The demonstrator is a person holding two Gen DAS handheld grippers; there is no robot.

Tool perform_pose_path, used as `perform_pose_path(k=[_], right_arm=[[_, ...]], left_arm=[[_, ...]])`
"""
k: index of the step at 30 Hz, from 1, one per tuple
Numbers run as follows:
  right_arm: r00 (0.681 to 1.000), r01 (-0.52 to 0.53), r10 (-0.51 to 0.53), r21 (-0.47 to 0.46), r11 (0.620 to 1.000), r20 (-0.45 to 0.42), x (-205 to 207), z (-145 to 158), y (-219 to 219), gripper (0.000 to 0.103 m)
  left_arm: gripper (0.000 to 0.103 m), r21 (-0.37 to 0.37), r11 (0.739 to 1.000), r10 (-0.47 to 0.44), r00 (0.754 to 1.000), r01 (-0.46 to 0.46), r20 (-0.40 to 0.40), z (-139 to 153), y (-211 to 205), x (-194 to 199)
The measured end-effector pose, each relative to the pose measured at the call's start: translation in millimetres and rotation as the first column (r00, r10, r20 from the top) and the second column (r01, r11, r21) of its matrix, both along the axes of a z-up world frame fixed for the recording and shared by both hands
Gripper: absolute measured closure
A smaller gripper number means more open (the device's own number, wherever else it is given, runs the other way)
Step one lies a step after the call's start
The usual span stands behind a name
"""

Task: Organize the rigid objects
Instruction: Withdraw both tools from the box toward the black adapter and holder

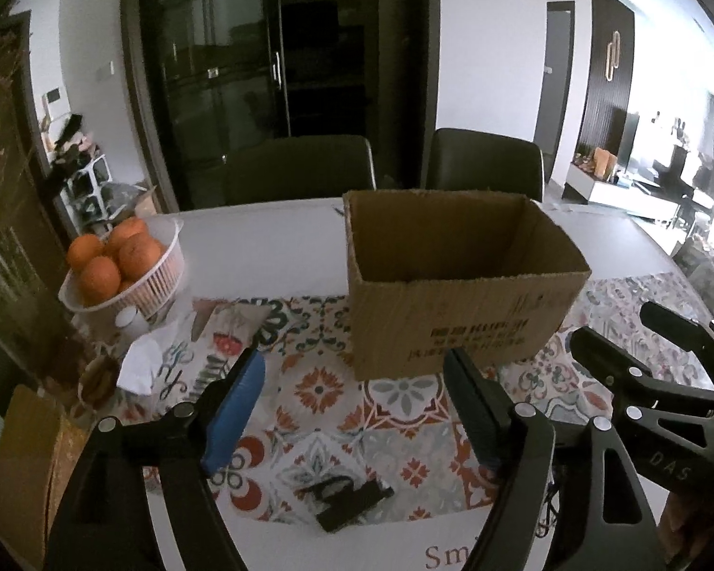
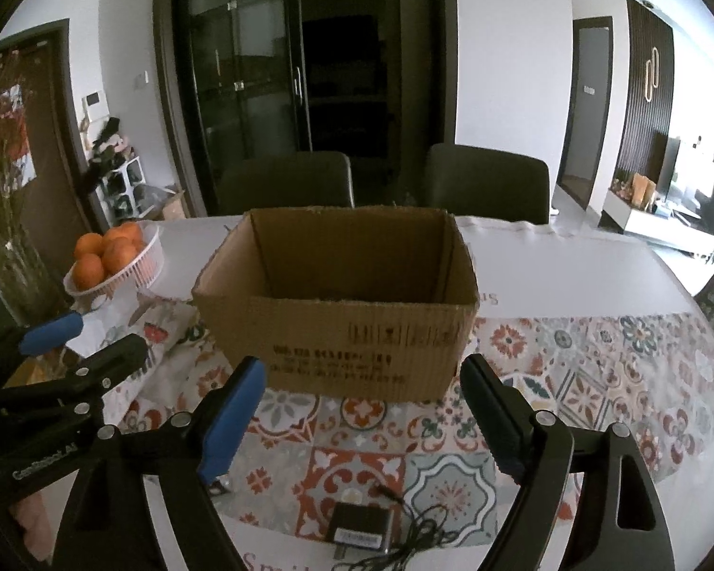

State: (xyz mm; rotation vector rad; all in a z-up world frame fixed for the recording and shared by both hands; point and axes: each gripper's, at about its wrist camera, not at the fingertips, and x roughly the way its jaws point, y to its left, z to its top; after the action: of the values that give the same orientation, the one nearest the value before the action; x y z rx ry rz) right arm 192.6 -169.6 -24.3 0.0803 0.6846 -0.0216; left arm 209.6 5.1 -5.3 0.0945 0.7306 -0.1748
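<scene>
Cardboard box (image 2: 338,314), open at the top, stands upright in the middle of a worktop (image 2: 571,261) covered near its front by a patterned tile-print mat (image 2: 571,361). Two hand-held grippers hover side by side in front of the box, both with jaws spread wide and pinching nothing. Just below the right gripper (image 2: 364,411), at the near edge of the mat, lies a small black power adapter (image 2: 359,526) with a thin cable (image 2: 421,535) tangled to its right; this looks like the rigid thing to be tidied into the box. To do the pickup well, the right gripper would best come straight down over the adapter's block-shaped body, jaws closing across its narrow sides rather than on the loose cable, then lift high enough for the trailing cable to clear the box's front wall. The right wrist view shows the adapter's label, the cable, and part of the box's shadowed inside, whose floor is too dark to read. The left wrist view, from the left gripper (image 1: 354,411), shows the adapter only as a dark blurred shape, but it alone reveals crumpled white paper (image 1: 140,366) and a brown carton (image 1: 24,466) at the left edge. A white basket of oranges (image 1: 133,276) sits well apart, left of the box.
</scene>
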Motion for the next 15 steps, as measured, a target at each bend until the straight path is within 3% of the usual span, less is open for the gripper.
perform_pose_path(k=[15], right_arm=[[0.999,0.021,-0.019,0.044,0.999,-0.039,-28.4,-29.3,1.2,0.017]], left_arm=[[0.02,-0.078,0.995,0.054,0.992,-0.063,-0.114,-35.7,10.5,-26.7]])
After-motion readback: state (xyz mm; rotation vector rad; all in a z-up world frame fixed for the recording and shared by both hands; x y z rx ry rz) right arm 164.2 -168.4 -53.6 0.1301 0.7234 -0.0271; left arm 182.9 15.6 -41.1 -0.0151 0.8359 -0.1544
